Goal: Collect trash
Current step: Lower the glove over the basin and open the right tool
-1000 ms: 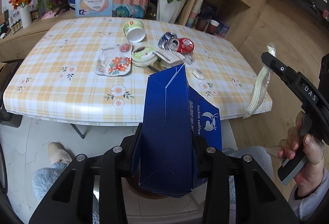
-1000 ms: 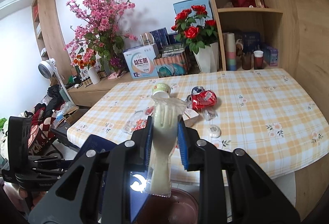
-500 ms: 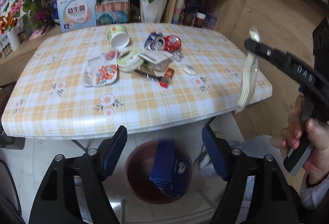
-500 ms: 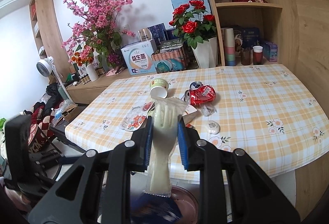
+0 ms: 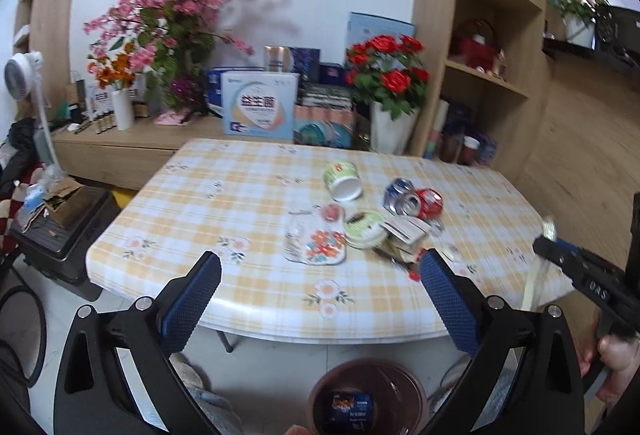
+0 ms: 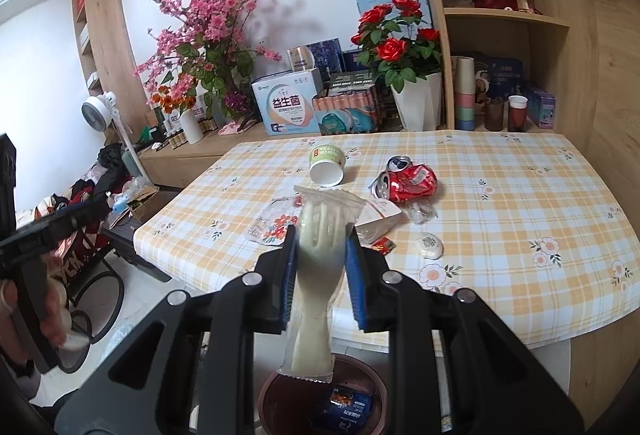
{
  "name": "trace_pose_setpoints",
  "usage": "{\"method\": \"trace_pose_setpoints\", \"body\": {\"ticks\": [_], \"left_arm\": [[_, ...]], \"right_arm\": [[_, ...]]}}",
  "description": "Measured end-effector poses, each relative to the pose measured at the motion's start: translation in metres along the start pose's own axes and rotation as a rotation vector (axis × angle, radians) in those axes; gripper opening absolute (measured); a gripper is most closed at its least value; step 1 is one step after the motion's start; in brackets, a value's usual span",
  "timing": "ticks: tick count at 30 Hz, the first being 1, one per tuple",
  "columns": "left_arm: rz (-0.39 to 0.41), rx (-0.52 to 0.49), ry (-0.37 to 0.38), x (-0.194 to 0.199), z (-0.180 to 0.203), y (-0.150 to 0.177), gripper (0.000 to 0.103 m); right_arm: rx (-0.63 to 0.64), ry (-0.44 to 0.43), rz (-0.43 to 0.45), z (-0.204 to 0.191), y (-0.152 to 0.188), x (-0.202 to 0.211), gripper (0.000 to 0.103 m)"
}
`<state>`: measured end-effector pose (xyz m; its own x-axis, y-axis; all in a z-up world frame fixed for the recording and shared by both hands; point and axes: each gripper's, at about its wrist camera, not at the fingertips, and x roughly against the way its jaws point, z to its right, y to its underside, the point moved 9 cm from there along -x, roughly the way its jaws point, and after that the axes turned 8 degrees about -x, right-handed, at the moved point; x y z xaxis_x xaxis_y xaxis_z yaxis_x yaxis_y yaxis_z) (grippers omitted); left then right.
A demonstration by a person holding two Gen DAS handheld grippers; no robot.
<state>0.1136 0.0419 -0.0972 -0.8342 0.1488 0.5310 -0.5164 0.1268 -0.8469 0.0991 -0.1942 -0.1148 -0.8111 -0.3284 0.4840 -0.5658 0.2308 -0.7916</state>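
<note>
My left gripper (image 5: 320,275) is open and empty, held in front of the table edge above a brown bin (image 5: 366,395). A blue paper bag (image 5: 347,407) lies in the bin; it also shows in the right wrist view (image 6: 344,411). My right gripper (image 6: 322,247) is shut on a wrapped plastic fork (image 6: 320,235), which hangs down over the bin (image 6: 280,391). On the checked table (image 6: 500,195) lie a paper cup (image 6: 326,165), a crushed red can (image 6: 410,179), a flowered wrapper (image 6: 276,223), a round lid (image 5: 364,229) and small scraps.
Flower vases (image 5: 390,127), boxes (image 5: 260,109) and a wooden shelf (image 5: 492,87) stand behind the table. A fan (image 6: 100,111), a cardboard box and clothes clutter the floor at left.
My left gripper opened and dropped the blue bag into the bin, then tilted up toward the table. My right gripper still holds the wrapped fork over the bin.
</note>
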Motion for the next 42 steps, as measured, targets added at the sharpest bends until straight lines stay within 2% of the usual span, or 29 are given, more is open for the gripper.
{"method": "trace_pose_setpoints", "body": {"ticks": [10,22,37,38,39,40,41,42], "left_arm": [[0.027,0.039,-0.079,0.01,-0.024,-0.001,0.097],[0.037,0.055,-0.082,0.01,-0.033,-0.001,0.097],[0.03,0.08,-0.094,0.008,-0.042,0.005,0.097],[0.03,0.081,-0.094,0.007,-0.042,0.005,0.097],[0.031,0.081,-0.094,0.007,-0.042,0.005,0.097],[0.031,0.081,-0.095,0.007,-0.043,0.005,0.097],[0.031,0.081,-0.095,0.007,-0.042,0.005,0.097],[0.032,0.081,-0.094,0.007,-0.043,0.006,0.097]], "right_arm": [[0.054,-0.04,-0.048,-0.022,0.008,-0.006,0.029],[0.136,-0.092,-0.077,-0.05,0.017,-0.006,0.03],[0.154,-0.137,-0.113,-0.067,0.024,-0.009,0.036],[0.155,-0.137,-0.111,-0.068,0.024,-0.008,0.042],[0.156,-0.14,-0.104,-0.069,0.023,-0.007,0.054],[0.156,-0.142,-0.096,-0.069,0.021,-0.006,0.061],[0.159,-0.139,-0.079,-0.07,0.019,-0.003,0.077],[0.165,-0.129,-0.058,-0.069,0.016,-0.001,0.087]]}}
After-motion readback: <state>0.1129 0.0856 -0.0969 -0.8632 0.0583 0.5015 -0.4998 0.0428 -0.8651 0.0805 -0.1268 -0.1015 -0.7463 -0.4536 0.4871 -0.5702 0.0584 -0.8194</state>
